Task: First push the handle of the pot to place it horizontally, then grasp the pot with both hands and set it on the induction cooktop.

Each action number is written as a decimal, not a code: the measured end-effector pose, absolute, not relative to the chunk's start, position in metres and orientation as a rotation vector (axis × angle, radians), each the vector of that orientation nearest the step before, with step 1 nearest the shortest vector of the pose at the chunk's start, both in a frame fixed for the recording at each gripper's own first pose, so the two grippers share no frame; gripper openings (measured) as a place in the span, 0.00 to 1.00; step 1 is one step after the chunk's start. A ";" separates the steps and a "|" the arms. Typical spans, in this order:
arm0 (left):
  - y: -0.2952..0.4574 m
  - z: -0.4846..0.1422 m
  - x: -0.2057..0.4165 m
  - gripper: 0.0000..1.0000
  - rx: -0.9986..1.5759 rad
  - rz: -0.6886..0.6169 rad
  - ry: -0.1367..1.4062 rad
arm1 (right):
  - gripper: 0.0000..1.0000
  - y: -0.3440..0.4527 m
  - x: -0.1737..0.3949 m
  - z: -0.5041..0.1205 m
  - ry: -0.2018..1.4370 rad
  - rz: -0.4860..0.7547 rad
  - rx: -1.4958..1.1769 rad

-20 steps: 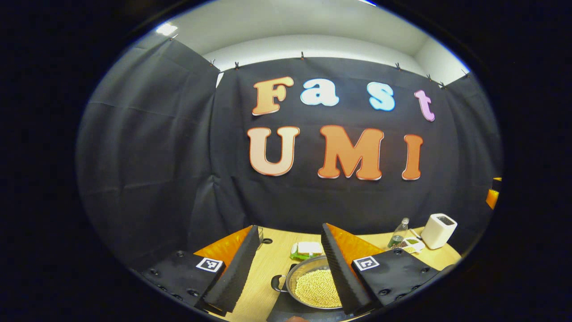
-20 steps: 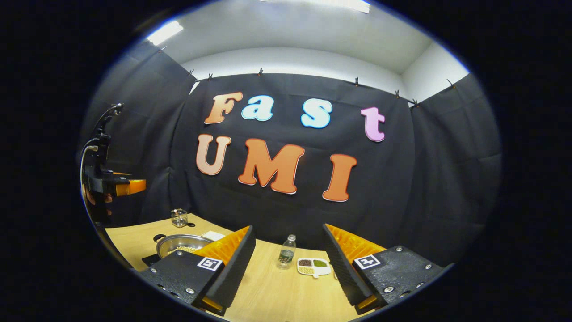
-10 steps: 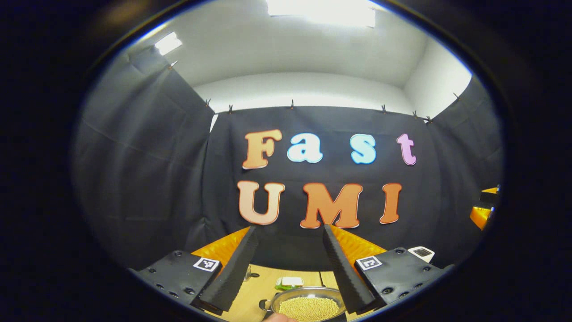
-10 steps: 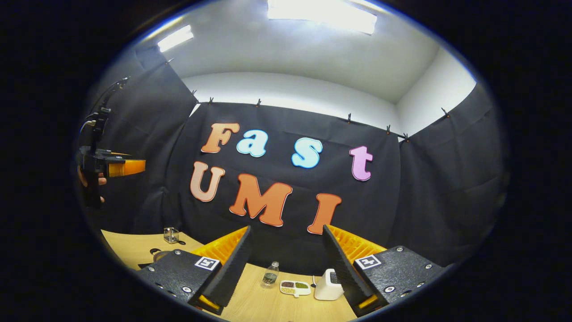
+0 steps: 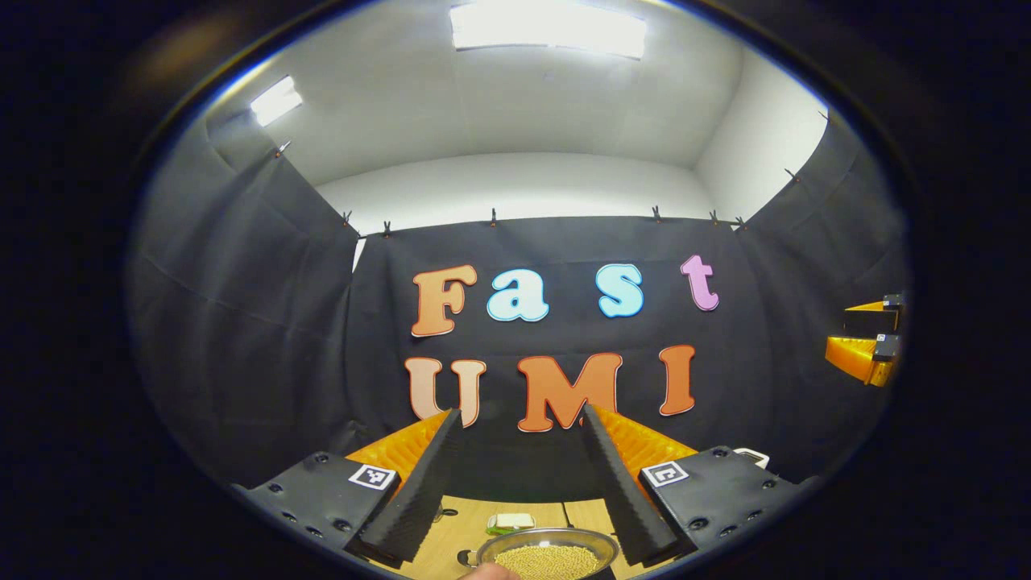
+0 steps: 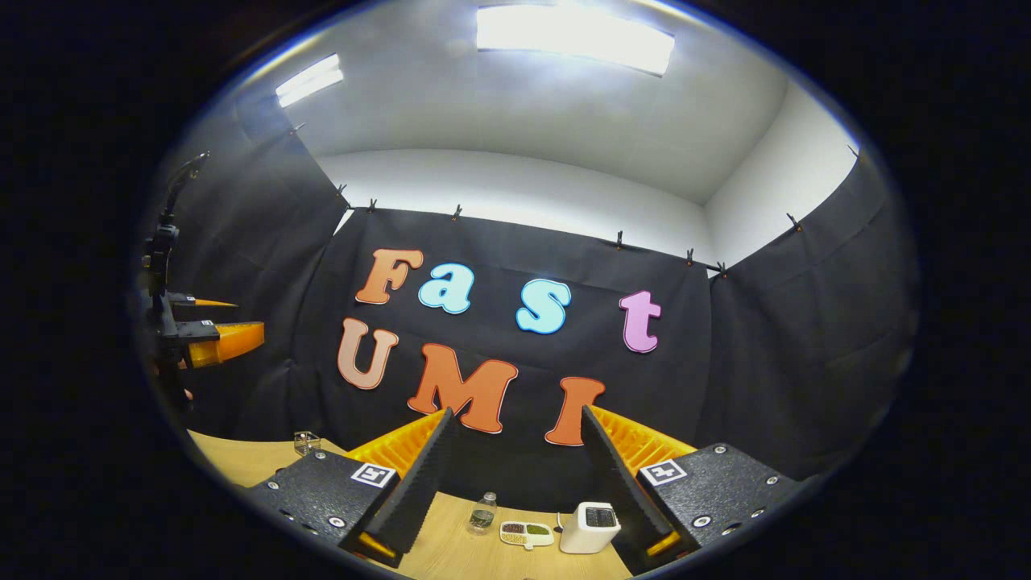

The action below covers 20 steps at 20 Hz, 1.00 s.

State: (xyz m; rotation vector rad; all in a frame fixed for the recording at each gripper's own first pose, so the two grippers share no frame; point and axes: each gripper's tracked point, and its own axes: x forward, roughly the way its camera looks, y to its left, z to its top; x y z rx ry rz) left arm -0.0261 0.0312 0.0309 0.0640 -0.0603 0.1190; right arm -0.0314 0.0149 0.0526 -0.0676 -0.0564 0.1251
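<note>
Left gripper view shows the left gripper (image 5: 515,475) raised and tilted up toward the booth wall, its two fingers spread wide with nothing between them. Low between those fingers, at the bottom edge, sits one round shiny steel pot (image 5: 548,553), full of small pale yellow beans; one small dark loop handle (image 5: 465,557) shows at its left side, and what it rests on cannot be made out. A bit of a person's hand (image 5: 490,572) shows just in front of the pot's near rim. Behind the pot, on the light wooden table (image 5: 463,524), lies one small green and white packet (image 5: 510,523). At the far right edge the right gripper (image 5: 868,342) hangs in the air. Right gripper view shows the right gripper's two fingers also standing apart and empty, well above the table. Beyond them stand one white boxy appliance (image 6: 590,528), one white divided dish of dark and green grains (image 6: 527,532), and one clear plastic bottle (image 6: 482,513). Farther left is one small clear glass container (image 6: 305,442). At the left edge the left gripper is seen from the side, held aloft.
</note>
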 end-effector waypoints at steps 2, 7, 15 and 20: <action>0.029 0.030 -0.030 0.98 0.061 0.113 -0.051 | 0.94 0.022 -0.035 0.046 -0.034 0.145 -0.060; 0.023 0.023 -0.030 0.98 0.072 0.102 -0.024 | 0.95 0.021 -0.033 0.040 0.016 0.168 -0.010; 0.027 0.007 -0.019 0.99 0.057 0.103 0.019 | 0.95 0.019 -0.031 0.044 -0.006 0.175 0.014; 0.022 0.006 -0.014 0.99 0.049 0.089 0.016 | 0.96 0.016 -0.028 0.045 -0.018 0.161 0.009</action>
